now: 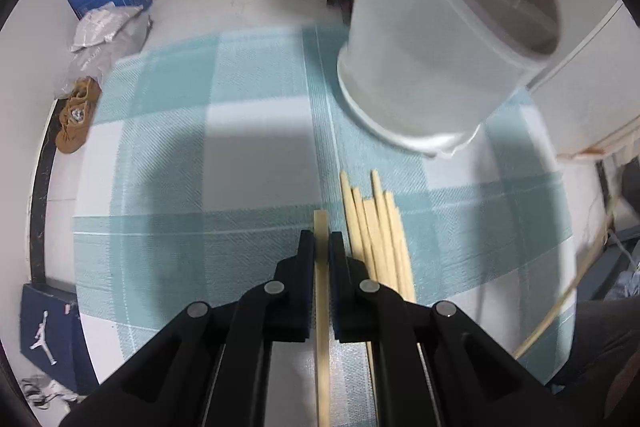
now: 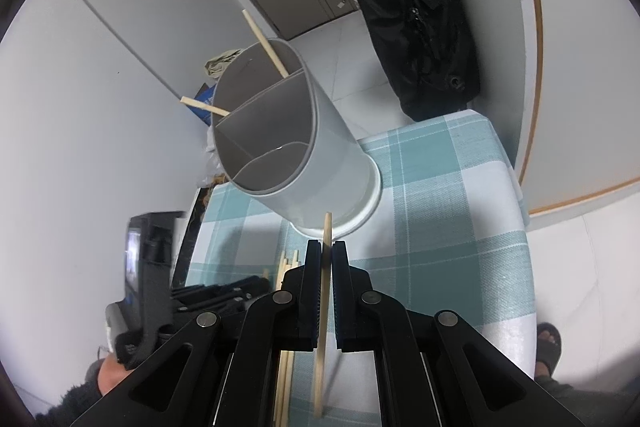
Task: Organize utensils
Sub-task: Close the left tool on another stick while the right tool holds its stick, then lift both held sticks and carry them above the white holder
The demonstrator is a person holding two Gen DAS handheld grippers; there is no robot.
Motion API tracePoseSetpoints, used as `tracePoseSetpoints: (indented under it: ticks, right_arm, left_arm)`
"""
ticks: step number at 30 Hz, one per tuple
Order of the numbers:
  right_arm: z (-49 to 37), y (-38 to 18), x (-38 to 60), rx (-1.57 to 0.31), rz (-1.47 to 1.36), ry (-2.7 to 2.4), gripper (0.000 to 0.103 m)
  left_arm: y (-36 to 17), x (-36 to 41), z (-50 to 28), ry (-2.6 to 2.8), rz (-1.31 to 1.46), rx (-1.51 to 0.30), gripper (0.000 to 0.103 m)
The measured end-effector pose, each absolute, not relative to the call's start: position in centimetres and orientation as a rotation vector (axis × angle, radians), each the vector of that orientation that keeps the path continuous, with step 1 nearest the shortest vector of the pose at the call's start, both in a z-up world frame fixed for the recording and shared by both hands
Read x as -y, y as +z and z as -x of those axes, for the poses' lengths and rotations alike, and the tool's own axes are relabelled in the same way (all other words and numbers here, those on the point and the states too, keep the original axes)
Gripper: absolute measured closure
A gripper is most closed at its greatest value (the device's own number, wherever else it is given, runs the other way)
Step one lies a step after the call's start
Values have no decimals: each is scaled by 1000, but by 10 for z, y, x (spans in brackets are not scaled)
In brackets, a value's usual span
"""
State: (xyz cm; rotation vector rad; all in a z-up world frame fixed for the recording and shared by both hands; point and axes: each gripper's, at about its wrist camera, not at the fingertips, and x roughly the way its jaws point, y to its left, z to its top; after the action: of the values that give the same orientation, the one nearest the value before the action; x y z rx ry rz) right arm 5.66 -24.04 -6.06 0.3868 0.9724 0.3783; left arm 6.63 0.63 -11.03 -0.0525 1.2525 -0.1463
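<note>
I see the checked tablecloth (image 1: 168,155) first, w/ the white divided holder (image 2: 320,147) at 1 o'clock in left view. Loose chopsticks (image 1: 380,227) lie at 5 o'clock from it. My left gripper (image 1: 321,247) pinches one chopstick (image 1: 320,227); right gripper (image 2: 327,255) clamps another chopstick (image 2: 327,231).

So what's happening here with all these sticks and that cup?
A person is sorting chopsticks into a divided holder on a checked tablecloth, using two hand-held grippers. The left gripper is shut on one chopstick beside the loose pile. The right gripper holds another chopstick in front of the holder, where two sticks already stand.
</note>
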Motion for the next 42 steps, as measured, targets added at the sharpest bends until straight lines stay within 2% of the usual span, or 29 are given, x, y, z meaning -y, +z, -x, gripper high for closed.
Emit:
tracePoseSetpoints:
  ticks: [6, 14, 21, 31, 42]
  right_arm:
    - [-50, -57, 234, -948, -352, 398, 99]
    - [-31, -37, 214, -838, -284, 475, 99]
    - [-8, -15, 187, -712, -151, 518, 99]
    - [-11, 0, 187, -680, -156, 510, 99]
    - [-35, 43, 194, -646, -152, 513, 99]
  left_arm:
    - [-63, -9, -35, -154, 52, -1019, 100]
    - [-21, -9, -6, -186, 88, -817, 100]
    - [-8, -9, -8, -233, 93, -766, 101]
    - [16, 1, -2, -273, 68, -716, 101]
    - [59, -2, -33, -281, 135, -647, 101]
